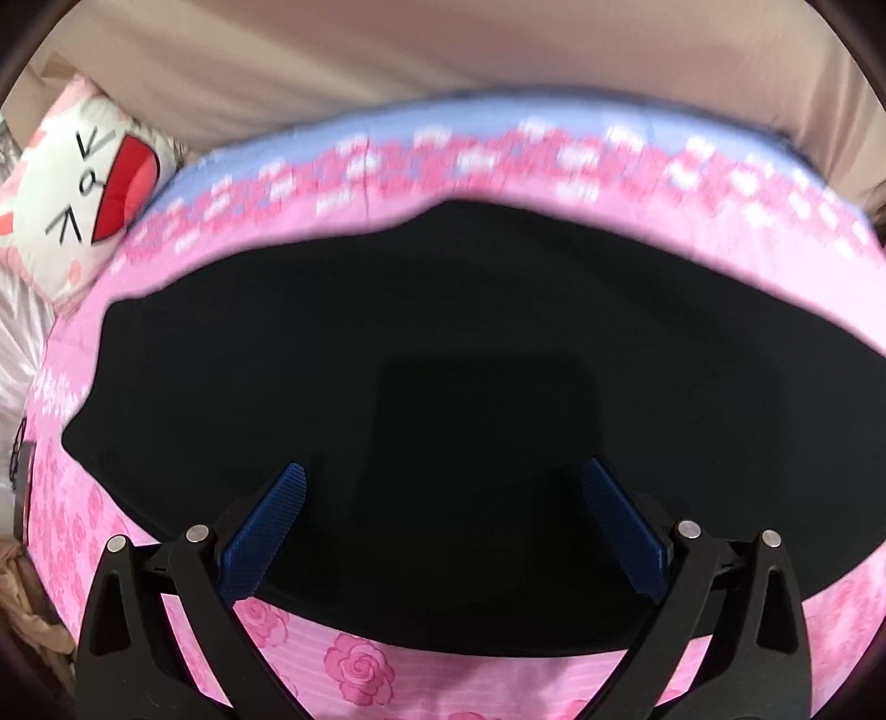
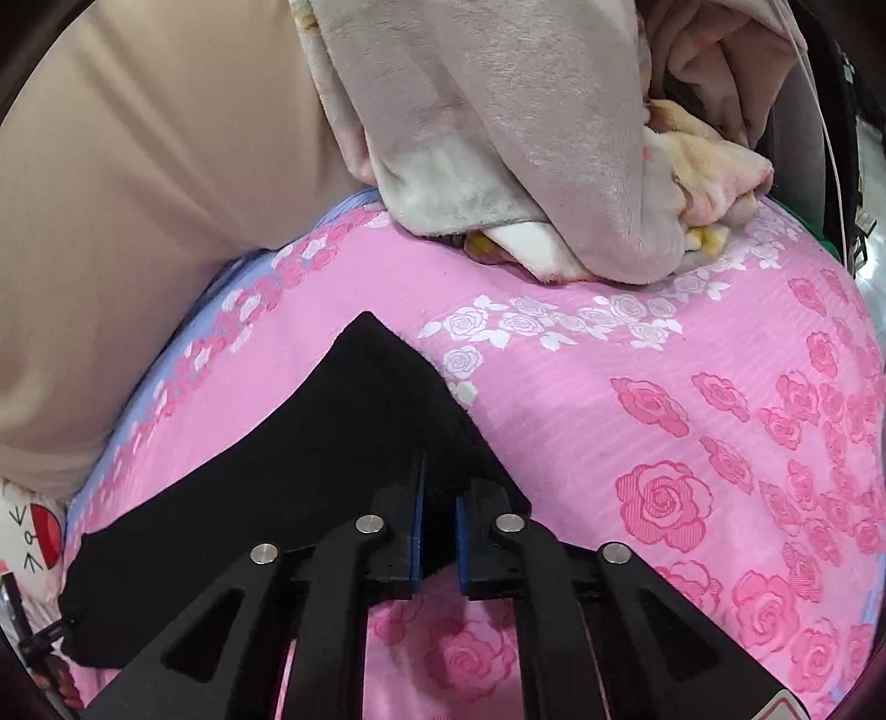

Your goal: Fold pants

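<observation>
Black pants (image 1: 443,387) lie spread flat on a pink rose-print bed sheet (image 1: 360,670). My left gripper (image 1: 443,476) is open, its blue pads (image 1: 266,537) wide apart just above the near part of the pants, holding nothing. In the right wrist view the pants (image 2: 310,443) end in a pointed corner toward the far side. My right gripper (image 2: 440,498) is shut on the near right edge of the pants, blue pads close together with black cloth between them.
A white cartoon-face cushion (image 1: 83,188) lies at the far left of the bed. A beige headboard or wall (image 1: 443,50) runs behind. A crumpled grey and peach blanket (image 2: 526,166) sits on the sheet (image 2: 692,387) beyond the right gripper.
</observation>
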Demonstrator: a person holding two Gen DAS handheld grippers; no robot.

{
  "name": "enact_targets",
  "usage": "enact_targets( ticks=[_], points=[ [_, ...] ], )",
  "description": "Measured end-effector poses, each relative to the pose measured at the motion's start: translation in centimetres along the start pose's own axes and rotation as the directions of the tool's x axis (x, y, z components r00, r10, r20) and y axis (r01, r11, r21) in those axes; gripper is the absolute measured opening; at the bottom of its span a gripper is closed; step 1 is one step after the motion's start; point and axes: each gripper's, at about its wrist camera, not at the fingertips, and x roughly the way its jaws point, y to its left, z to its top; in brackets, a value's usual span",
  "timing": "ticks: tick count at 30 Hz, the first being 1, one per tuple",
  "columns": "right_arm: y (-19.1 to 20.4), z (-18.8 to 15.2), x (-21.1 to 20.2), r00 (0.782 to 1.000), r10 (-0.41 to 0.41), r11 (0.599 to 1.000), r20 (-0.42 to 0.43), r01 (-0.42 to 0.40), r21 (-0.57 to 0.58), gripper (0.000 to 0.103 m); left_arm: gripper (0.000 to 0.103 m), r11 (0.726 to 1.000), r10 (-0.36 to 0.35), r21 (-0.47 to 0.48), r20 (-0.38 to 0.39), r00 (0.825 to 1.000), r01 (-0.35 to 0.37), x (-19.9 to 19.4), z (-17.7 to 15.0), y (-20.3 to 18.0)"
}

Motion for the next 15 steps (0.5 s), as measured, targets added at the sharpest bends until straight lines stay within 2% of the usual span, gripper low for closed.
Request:
enact_targets(
  ticks=[2,3,4,6,7,11,13,15],
  points=[
    [0.0,-0.3,-0.8,1.0,-0.011,1.0,0.008,0.011,0.009,0.019,0.098,1.0,-0.006,-0.008,0.005,1.0,0.006,0.2,-0.3,0.1],
    [0.0,-0.6,-1.4,1.0,-0.02,1.0,0.02,0.02,0.017,0.029,0.098,1.0,-0.009,-0.006,0.016,1.0,0.009,-0.1,-0.3,0.1],
    [-0.1,-0.8,-1.9,0.999,-0.038,0.999,0.037,0.037,0.023,0.048,0.098,1.0,-0.013,-0.003,0.02,1.0,0.013,-0.2,-0.3,0.2],
    [-0.4,-1.2,-2.8,0.989,-0.131,0.991,0.075,0.129,0.042,0.066,0.098,1.0,-0.023,-0.002,0.026,0.999,0.023,-0.4,-0.3,0.4],
    [-0.5,-1.4,-3.0,0.984,-0.158,0.987,0.082,0.154,0.047,0.066,0.098,1.0,-0.03,-0.002,0.03,0.999,0.03,-0.5,-0.3,0.5],
    [-1.6,-1.8,-2.8,0.993,-0.105,0.988,0.051,0.099,0.117,0.066,0.098,0.998,-0.058,-0.007,0.075,0.995,0.058,-1.5,-0.3,0.8],
    [-1.0,-2.1,-3.5,0.99,-0.114,0.988,0.081,0.104,0.118,0.066,0.098,0.998,-0.059,0.012,0.131,0.99,0.058,-2.5,-0.5,0.7],
    [0.6,-2.4,-4.5,0.983,-0.136,0.989,0.125,0.128,0.069,0.066,0.098,0.998,-0.044,0.052,0.19,0.981,0.035,-3.5,-0.7,0.0]
  ],
)
